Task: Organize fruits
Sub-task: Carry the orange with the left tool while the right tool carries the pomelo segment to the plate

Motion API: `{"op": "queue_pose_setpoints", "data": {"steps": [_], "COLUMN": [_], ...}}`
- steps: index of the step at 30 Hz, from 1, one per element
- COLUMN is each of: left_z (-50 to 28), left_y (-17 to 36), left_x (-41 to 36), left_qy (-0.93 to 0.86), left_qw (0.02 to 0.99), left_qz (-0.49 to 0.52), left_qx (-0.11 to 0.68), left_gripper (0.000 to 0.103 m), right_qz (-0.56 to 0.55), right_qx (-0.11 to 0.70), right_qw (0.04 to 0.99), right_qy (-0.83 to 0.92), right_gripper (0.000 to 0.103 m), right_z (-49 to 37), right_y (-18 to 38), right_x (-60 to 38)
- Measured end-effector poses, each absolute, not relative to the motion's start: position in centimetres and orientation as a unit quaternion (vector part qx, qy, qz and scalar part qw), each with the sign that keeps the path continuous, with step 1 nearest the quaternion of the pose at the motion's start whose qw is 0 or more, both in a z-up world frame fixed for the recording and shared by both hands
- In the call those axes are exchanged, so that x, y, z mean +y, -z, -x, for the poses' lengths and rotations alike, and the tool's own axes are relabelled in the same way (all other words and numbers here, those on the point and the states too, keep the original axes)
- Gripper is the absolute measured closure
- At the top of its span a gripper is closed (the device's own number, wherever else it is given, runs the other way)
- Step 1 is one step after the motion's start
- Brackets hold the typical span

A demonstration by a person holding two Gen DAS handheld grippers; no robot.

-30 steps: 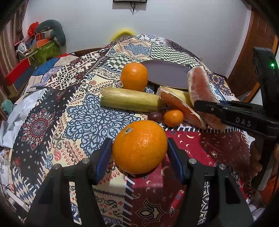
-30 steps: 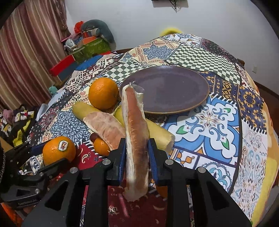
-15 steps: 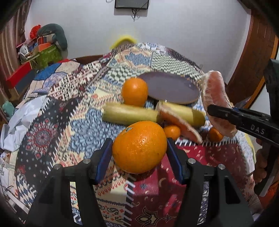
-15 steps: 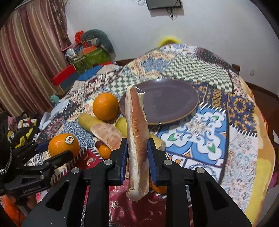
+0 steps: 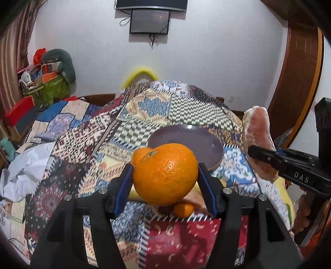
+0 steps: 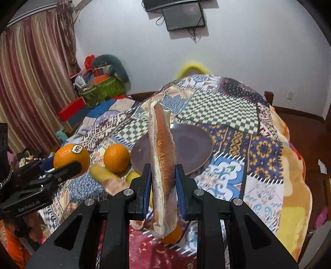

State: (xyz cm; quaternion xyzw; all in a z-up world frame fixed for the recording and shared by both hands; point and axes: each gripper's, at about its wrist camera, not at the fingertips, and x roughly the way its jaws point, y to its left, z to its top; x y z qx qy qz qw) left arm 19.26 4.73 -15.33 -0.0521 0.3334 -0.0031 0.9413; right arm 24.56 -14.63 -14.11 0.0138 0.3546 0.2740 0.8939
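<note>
My left gripper [image 5: 164,175] is shut on a large orange [image 5: 165,173] and holds it up above the patterned bedspread; it also shows in the right wrist view [image 6: 71,158] with a sticker on top. My right gripper [image 6: 161,182] is shut on a long pink pomelo wedge [image 6: 163,165], held upright in the air; the wedge shows at the right of the left wrist view [image 5: 258,140]. A dark purple plate [image 6: 192,149] lies empty on the bed beyond both. A second orange [image 6: 116,158], yellow fruits [image 6: 101,172] and a small mandarin [image 5: 183,210] lie in front of the plate.
The patchwork bedspread [image 6: 227,107] covers a bed that falls away on all sides. A pile of boxes and bags [image 6: 99,82] stands at the far left by striped curtains [image 6: 31,82]. A wall screen [image 6: 184,16] hangs above.
Both grippers have risen from the bed with their fruit, and the views tilted up so the wall and screen came into sight. The fruits on the bed now sit lower and partly hidden.
</note>
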Motion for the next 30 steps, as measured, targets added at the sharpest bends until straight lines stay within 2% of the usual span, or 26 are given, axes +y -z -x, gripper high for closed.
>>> {"op": "queue_pose_setpoints", "data": {"steps": [18, 30], "left_z": [-26.5, -31.7], "left_y": [14.5, 17.1], "left_x": [3.5, 4.0], "left_qy": [0.016, 0.012], "left_qw": [0.948, 0.938], "left_qz": [0.036, 0.04], "left_qx": [0.315, 0.344], "left_gripper": [0.042, 0.042], "right_qz": [-0.016, -0.025], "right_qx": [0.324, 0.355], "right_qw": [0.909, 0.897], "right_qy": [-0.262, -0.264], "right_gripper": [0.083, 0.083], "right_z": [-29.8, -34.2], "right_y": [13.1, 15.7], "right_x": [-14.9, -13.0]}}
